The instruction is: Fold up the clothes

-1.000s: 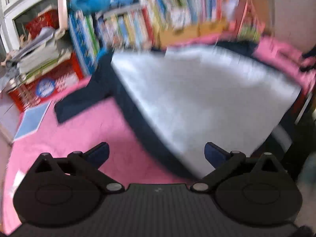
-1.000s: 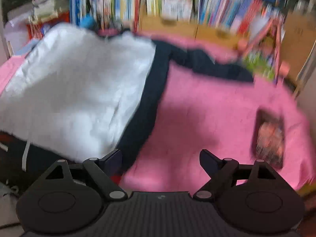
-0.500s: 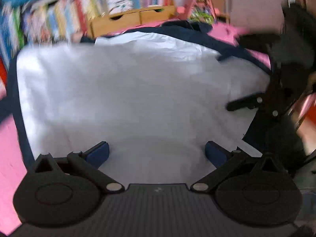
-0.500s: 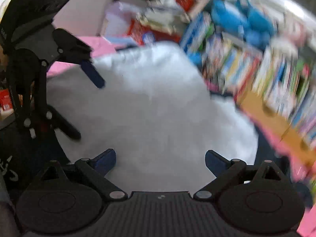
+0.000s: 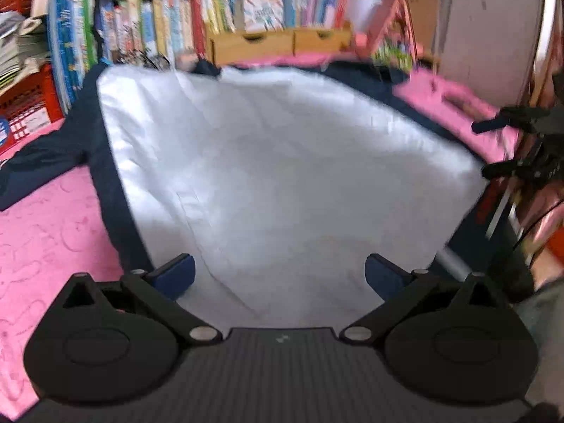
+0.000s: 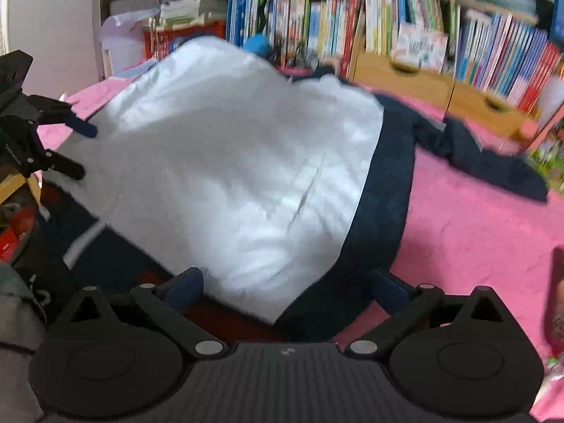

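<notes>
**Lining up on the near hem, both grippers empty**

Garment (image 5: 282, 162) lies flat on the pink cover (image 5: 53, 218), white panel up, navy border and sleeves out to the sides, near edge hanging off toward me. My left gripper (image 5: 278, 275) is wide open over the near white edge, nothing between the fingers. My right gripper (image 6: 285, 289) has just been opening and is now fully spread, also empty, sitting over the near corner where white meets the navy border (image 6: 380, 204).

My call: this is the pre-grasp for the first fold. To do it well I want both grippers biting the hem at matching corners, catching all layers, then lifting evenly so the panel doesn't skew. Frames are blurry; contact with cloth unclear.
</notes>
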Demonstrator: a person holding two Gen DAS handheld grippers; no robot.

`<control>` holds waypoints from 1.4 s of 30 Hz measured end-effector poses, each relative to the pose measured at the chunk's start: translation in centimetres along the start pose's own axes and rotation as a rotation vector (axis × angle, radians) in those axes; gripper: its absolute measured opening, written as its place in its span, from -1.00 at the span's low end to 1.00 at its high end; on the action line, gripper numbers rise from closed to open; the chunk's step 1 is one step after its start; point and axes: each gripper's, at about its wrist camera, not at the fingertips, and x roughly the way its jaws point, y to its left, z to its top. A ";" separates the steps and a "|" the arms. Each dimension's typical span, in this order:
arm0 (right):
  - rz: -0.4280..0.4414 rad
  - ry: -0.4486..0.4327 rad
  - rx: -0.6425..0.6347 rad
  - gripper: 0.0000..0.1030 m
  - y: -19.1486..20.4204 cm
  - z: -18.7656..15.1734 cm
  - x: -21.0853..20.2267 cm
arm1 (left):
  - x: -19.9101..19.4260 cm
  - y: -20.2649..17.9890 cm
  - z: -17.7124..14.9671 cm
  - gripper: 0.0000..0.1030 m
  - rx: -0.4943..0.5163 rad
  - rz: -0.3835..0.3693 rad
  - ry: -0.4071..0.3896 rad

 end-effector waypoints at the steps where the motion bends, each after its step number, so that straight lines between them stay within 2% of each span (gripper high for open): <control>1: 0.004 -0.039 0.000 1.00 0.0 0.9 -0.5 | -0.4 0.5 0.6 1.00 -0.026 -0.006 -0.020; 3: -0.006 -0.096 -0.007 1.00 0.3 2.7 -0.7 | -0.6 1.4 1.6 1.00 -0.075 -0.001 -0.051; 5: -0.029 -0.148 -0.019 1.00 0.8 4.7 -0.2 | -0.1 2.1 2.4 1.00 -0.111 0.040 -0.070; 9: -0.048 -0.209 -0.018 1.00 2.1 8.8 3.0 | 0.6 4.3 3.5 1.00 -0.214 0.120 -0.101; 11: -0.046 -0.197 0.018 1.00 2.4 10.7 5.7 | 0.8 6.0 3.8 1.00 -0.293 0.153 -0.115; 15: 0.003 -0.139 0.126 1.00 2.9 13.6 11.6 | 1.6 9.9 3.7 1.00 -0.456 0.147 -0.152; 16: 0.012 -0.116 0.150 1.00 3.0 14.0 13.1 | 1.8 10.3 3.9 1.00 -0.467 0.150 -0.154; 22: -0.044 0.012 0.196 1.00 3.6 13.3 19.6 | 3.8 11.6 5.7 1.00 -0.453 0.231 -0.174; 27: -0.055 0.009 0.231 1.00 3.4 11.9 20.5 | 7.0 15.0 6.5 1.00 -0.603 0.202 -0.168; 31: -0.065 0.005 0.231 1.00 3.5 11.8 20.5 | 9.5 16.6 6.4 1.00 -0.680 0.247 -0.147; 32: -0.068 0.003 0.231 1.00 3.5 11.7 20.5 | 10.0 17.0 6.3 0.84 -0.708 0.228 -0.147; 33: -0.067 0.002 0.234 1.00 3.4 11.7 20.6 | 10.5 17.2 6.3 0.47 -0.735 0.181 -0.160; 34: -0.067 0.001 0.235 1.00 3.4 11.7 20.5 | 10.7 16.5 6.6 0.26 -0.709 0.099 -0.172; 35: -0.067 0.000 0.236 1.00 3.4 11.8 20.5 | 10.9 15.8 7.0 0.15 -0.681 0.016 -0.183; 36: -0.067 -0.001 0.238 1.00 3.4 11.8 20.4 | 11.1 15.1 7.3 0.16 -0.652 -0.066 -0.194; 37: -0.066 -0.003 0.242 1.00 3.3 11.7 20.4 | 11.1 13.3 8.0 0.21 -0.547 -0.145 -0.182; 38: -0.064 -0.005 0.246 1.00 3.2 11.7 20.4 | 11.0 11.5 8.7 0.44 -0.441 -0.222 -0.169; 39: -0.060 -0.009 0.256 1.00 3.0 11.7 20.4 | 10.8 9.4 9.0 0.71 -0.320 -0.241 -0.143; 40: -0.058 -0.013 0.266 1.00 2.9 11.6 20.4 | 10.5 7.3 9.3 0.79 -0.199 -0.259 -0.117; 41: -0.055 -0.017 0.277 1.00 2.7 11.6 20.3 | 10.1 5.5 9.2 0.89 -0.095 -0.234 -0.098; 42: -0.052 -0.022 0.289 1.00 2.5 11.6 20.3 | 9.8 4.7 9.0 0.91 -0.048 -0.210 -0.083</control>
